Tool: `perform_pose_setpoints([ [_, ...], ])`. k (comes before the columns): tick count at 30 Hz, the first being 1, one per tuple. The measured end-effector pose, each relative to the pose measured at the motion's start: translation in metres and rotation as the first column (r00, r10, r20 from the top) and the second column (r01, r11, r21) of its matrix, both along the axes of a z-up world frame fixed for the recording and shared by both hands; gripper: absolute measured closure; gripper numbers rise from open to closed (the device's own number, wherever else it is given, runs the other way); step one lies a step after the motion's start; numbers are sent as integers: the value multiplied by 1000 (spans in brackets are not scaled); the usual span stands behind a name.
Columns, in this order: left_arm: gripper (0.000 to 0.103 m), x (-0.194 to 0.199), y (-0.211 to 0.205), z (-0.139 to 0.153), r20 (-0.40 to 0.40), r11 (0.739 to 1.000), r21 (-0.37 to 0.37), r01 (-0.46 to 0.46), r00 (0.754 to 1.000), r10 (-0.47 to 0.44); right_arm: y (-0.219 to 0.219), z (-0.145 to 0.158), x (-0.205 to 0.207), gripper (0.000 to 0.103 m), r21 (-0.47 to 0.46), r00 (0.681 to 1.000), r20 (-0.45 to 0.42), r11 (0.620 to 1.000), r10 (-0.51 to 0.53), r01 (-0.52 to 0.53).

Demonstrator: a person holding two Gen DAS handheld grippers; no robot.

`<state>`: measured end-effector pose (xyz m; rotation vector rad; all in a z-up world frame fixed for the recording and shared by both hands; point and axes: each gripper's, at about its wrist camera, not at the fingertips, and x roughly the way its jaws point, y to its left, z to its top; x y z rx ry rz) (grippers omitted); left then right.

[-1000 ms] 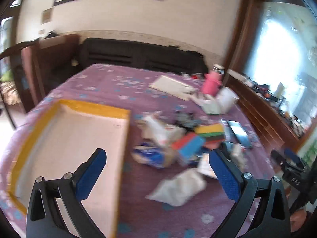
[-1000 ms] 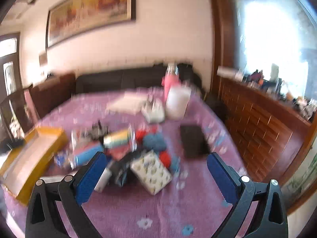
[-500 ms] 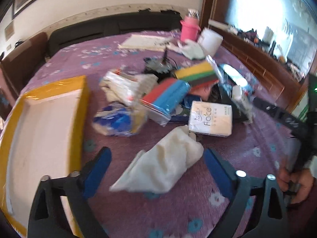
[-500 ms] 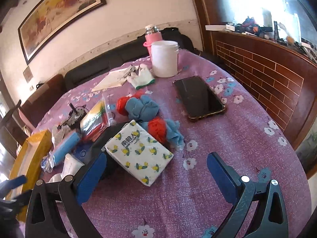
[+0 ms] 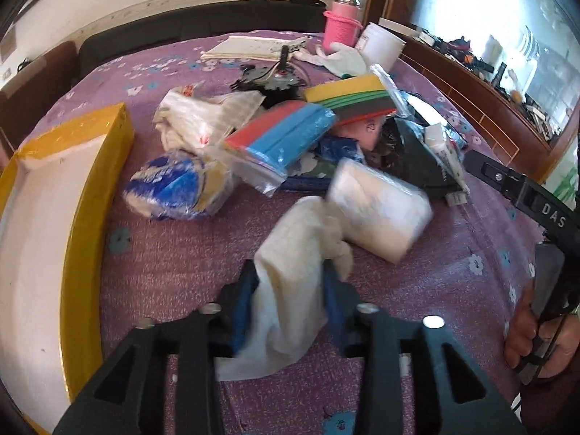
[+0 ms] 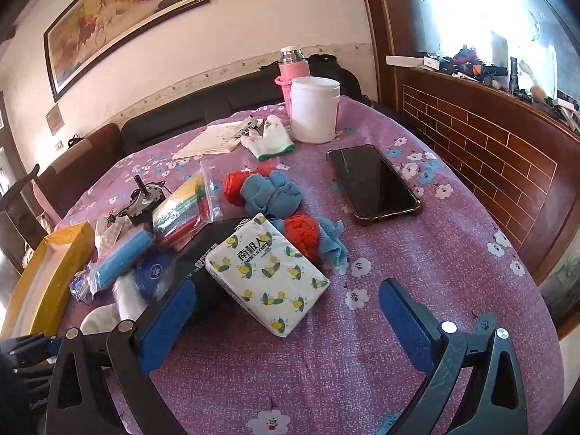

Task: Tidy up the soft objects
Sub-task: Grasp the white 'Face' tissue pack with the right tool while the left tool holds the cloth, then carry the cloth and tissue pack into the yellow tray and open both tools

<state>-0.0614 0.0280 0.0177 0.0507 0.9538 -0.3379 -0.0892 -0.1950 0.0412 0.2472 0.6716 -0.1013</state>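
My left gripper (image 5: 288, 290) is shut on a white cloth (image 5: 290, 272) lying on the purple tablecloth. Behind it lie a white tissue pack (image 5: 377, 206), a blue and white bag (image 5: 177, 188), bagged red and blue sponges (image 5: 282, 141) and striped sponges (image 5: 351, 99). A yellow-rimmed tray (image 5: 87, 224) is at the left. My right gripper (image 6: 286, 311) is open and empty, just in front of a lemon-print tissue pack (image 6: 266, 272). Blue and red cloths (image 6: 275, 195) lie behind the pack.
A black phone (image 6: 373, 181) lies at the right. A white jar (image 6: 314, 114), a pink flask (image 6: 293, 69), a white glove (image 6: 268, 141) and papers (image 6: 217, 139) stand at the back. A small motor (image 6: 143, 201) sits mid-left. The table edge curves near the brick wall (image 6: 482, 152).
My left gripper moved forward and closed on the white cloth. The right gripper stayed nearly still above the lemon-print tissue pack.
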Motion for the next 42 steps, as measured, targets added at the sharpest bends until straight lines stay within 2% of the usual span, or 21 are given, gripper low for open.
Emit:
perform_pose_setpoints([
  [2, 45, 3, 1, -3, 0, 1000, 7, -14, 1000, 14, -1, 0, 0, 1, 1, 1000, 0, 1000, -4, 4],
  [5, 34, 6, -1, -3, -5, 1000, -4, -2, 1000, 2, 0, 1, -1, 1, 5, 1000, -5, 1000, 15, -15],
  [8, 24, 8, -7, -4, -16, 999, 6, 45, 999, -45, 11, 10, -6, 0, 15, 993, -22, 993, 119, -118],
  [10, 24, 10, -9, -4, -17, 999, 7, 51, 999, -50, 25, 17, -8, 0, 41, 973, -42, 973, 229, -227],
  [12, 48, 11, -6, -2, -8, 999, -10, 39, 999, -39, 39, 19, -4, 0, 104, 940, -64, 939, 335, -327],
  [13, 75, 10, -5, -2, -12, 999, -24, 45, 999, -45, 45, 19, -1, 0, 135, 926, -74, 923, 371, -360],
  [14, 86, 10, -2, -1, -26, 997, -56, 57, 998, -58, 51, 18, 4, 1, 163, 910, -87, 907, 405, -388],
  [16, 87, 4, 6, 3, -29, 996, -80, 48, 998, -50, 62, 13, 14, 7, 176, 894, -114, 894, 434, -412],
  [18, 87, -5, 17, 8, -27, 994, -104, 38, 999, -41, 69, 6, 24, 9, 150, 892, -150, 901, 427, -406],
  [20, 87, -13, 30, 15, -25, 990, -140, 28, 999, -32, 72, -3, 35, 17, 175, 886, -174, 899, 430, -402],
  [22, 87, -21, 44, 25, -11, 985, -171, 14, 1000, -16, 75, -14, 43, 32, 233, 875, -196, 888, 442, -396],
  [23, 87, -25, 51, 30, -3, 983, -186, 4, 1000, -5, 77, -18, 47, 34, 250, 873, -204, 886, 443, -392],
  [24, 87, -28, 56, 34, 3, 980, -198, -4, 1000, 5, 81, -21, 51, 41, 259, 871, -210, 885, 444, -388],
  [25, 87, -30, 61, 38, 7, 978, -206, -11, 1000, 12, 82, -25, 52, 54, 267, 872, -216, 886, 439, -380],
  [26, 87, -32, 65, 41, 12, 977, -212, -18, 1000, 21, 83, -26, 51, 61, 260, 882, -216, 895, 419, -362],
  [27, 87, -35, 70, 44, 19, 976, -218, -25, 999, 30, 83, -25, 49, 75, 272, 883, -215, 894, 418, -358],
  [28, 87, -37, 74, 46, 24, 974, -224, -29, 999, 35, 83, -24, 47, 81, 296, 880, -211, 885, 426, -358],
  [32, 87, -46, 98, 59, 48, 964, -261, -56, 996, 71, 88, -4, 21, 86, 300, 883, -168, 876, 438, -377],
  [38, 87, -32, 153, 84, 62, 932, -334, -143, 983, 173, 114, 51, 5, 89, 301, 858, -58, 828, 511, -473],
  [40, 87, -19, 173, 88, 49, 921, -343, -183, 976, 212, 134, 67, 11, 89, 271, 842, -27, 815, 538, -512],
  [42, 87, -11, 189, 92, 56, 920, -327, -218, 967, 249, 156, 77, 19, 89, 194, 830, -29, 818, 557, -542],
])
